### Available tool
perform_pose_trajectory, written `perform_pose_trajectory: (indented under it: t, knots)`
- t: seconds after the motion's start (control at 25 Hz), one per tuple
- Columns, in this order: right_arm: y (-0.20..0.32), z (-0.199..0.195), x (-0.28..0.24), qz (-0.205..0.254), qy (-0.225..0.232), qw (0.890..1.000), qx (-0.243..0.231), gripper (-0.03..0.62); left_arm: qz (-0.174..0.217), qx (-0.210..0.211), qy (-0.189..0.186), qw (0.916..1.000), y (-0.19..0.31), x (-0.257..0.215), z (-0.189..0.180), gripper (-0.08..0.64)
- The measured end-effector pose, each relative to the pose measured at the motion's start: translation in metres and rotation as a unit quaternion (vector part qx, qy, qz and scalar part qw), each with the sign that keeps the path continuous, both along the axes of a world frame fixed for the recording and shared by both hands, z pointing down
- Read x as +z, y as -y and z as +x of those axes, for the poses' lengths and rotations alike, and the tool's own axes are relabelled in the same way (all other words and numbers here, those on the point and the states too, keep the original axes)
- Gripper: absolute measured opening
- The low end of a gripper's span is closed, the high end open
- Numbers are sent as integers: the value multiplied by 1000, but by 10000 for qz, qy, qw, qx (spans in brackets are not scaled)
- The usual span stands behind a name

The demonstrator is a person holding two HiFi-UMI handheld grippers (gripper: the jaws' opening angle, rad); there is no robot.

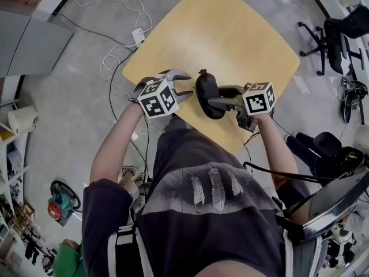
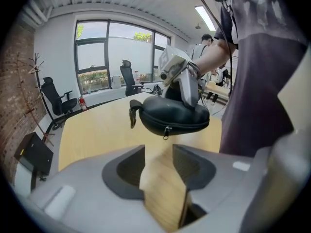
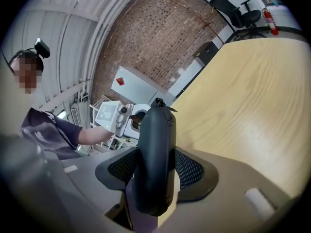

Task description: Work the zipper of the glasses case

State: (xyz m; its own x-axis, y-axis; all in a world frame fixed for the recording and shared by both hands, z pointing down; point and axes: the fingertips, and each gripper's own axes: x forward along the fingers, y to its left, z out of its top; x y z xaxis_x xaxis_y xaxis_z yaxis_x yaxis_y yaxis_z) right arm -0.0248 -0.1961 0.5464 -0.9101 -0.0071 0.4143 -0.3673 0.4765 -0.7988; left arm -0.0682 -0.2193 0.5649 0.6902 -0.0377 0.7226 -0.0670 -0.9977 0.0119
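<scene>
A black zippered glasses case (image 1: 206, 94) hangs above the near corner of the wooden table (image 1: 230, 33). My right gripper (image 1: 218, 101) is shut on it, and in the right gripper view the case (image 3: 156, 149) fills the gap between the pads, standing on end. My left gripper (image 1: 185, 85) is open just left of the case, apart from it. In the left gripper view the case (image 2: 172, 114) lies crosswise a little beyond the open left gripper (image 2: 160, 166), with only table showing between the jaws. Its zipper pull (image 2: 166, 132) dangles from the seam, and a strap loop (image 2: 132, 116) hangs at its left end.
The table's near edge runs just under both grippers, close to the person's torso (image 1: 202, 195). Cables and a power strip (image 1: 138, 36) lie on the floor to the left. Office chairs (image 1: 340, 36) stand at the right. Another person (image 2: 208, 40) stands in the far background.
</scene>
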Motion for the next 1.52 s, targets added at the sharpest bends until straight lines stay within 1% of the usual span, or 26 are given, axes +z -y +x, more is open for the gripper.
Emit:
perform_pose_trajectory:
  t: [0.12,0.2,0.28,0.32,0.44,0.52,0.68,0.8,1.0,1.2,1.32,1.52]
  knots:
    - [-10,7,1,161,-151,9997,-138,249,19,123,13,9999,-11,-8,11,146]
    - [-14,8,-2,225,-157,9994,-213,249,4,194,15,9998,-16,-13,15,116]
    - [-15,7,-5,286,-156,9991,-266,247,-26,276,59,9996,-21,-15,16,109]
    - [-16,6,-5,320,-184,9989,-297,247,-41,296,73,9995,-23,-15,16,91]
    - [-19,8,-4,404,-288,9982,-335,247,-37,253,60,9997,-28,-15,18,34]
    - [-19,8,-5,438,-328,9982,-253,247,17,216,67,9997,-30,-17,17,22]
    - [-17,7,-3,493,-422,9978,-111,247,175,97,140,9997,-29,-18,13,17]
    - [-15,6,-3,490,-403,9980,36,245,332,25,243,9992,-26,-20,10,15]
    - [-16,-1,-6,580,-311,9974,290,244,555,5,380,9977,-25,-28,1,11]
    - [-12,-4,-7,718,-343,9953,548,242,931,117,573,9939,-26,-34,-5,0]
    - [-12,-5,-7,714,-303,9950,626,242,923,114,607,9938,-26,-35,-6,0]
    - [-14,-6,-9,582,-145,9954,744,242,910,161,628,9937,-30,-37,-6,0]
